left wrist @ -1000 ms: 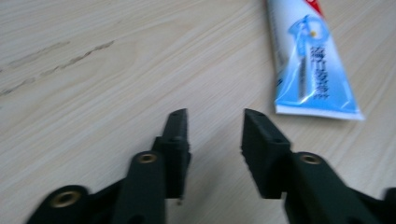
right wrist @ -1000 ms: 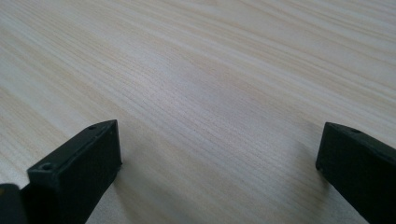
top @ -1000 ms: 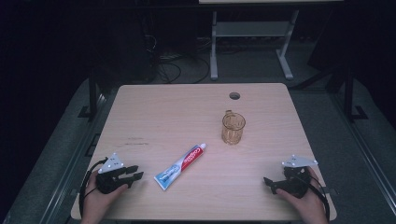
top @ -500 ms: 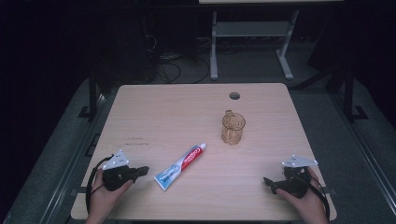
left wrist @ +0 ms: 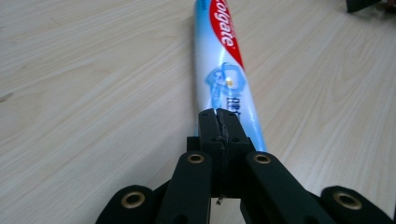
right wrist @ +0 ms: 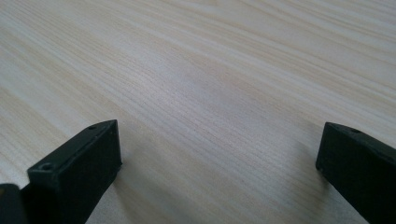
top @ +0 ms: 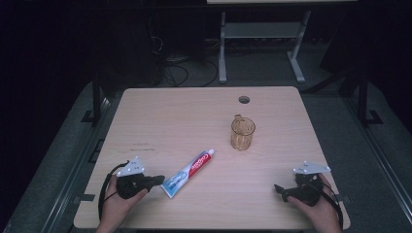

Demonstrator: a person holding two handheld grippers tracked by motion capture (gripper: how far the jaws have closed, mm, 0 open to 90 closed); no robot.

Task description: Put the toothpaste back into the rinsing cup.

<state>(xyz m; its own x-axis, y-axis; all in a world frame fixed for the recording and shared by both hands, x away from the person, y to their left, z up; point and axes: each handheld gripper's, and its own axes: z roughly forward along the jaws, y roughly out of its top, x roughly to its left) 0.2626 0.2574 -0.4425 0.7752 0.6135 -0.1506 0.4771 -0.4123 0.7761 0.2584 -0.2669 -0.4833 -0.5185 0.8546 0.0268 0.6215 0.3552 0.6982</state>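
**Q:** Near the front-left corner of the tabletop (top: 145, 111), what lies before the left gripper (top: 156, 180), and how would it handle?

**A:** A toothpaste tube (top: 188, 167). It lies flat and slantwise, crimped tail toward the front edge, cap toward the glass mug (top: 242, 132) that stands well apart nearer the centre. By its look the tube is light, soft-walled and glossy, so likely to dent and slide under a hard pinch. The flat crimped tail or the stiffer shoulder by the cap would be the firmer places to take hold; the middle would probably squash.

**Q:** How does the tube sit relative to the jaws?

**A:** In the left gripper view the left gripper (left wrist: 219, 116) has its jaws pressed together, tips at the tail end of the toothpaste tube (left wrist: 224, 70). The tube runs straight ahead along their line. Whether the tips touch it or hang just above cannot be told; nothing is pinched.

**Q:** And the other side?

**A:** The right gripper (top: 279, 190) rests near the front-right corner, jaws spread wide over bare wood, well apart from the tube.
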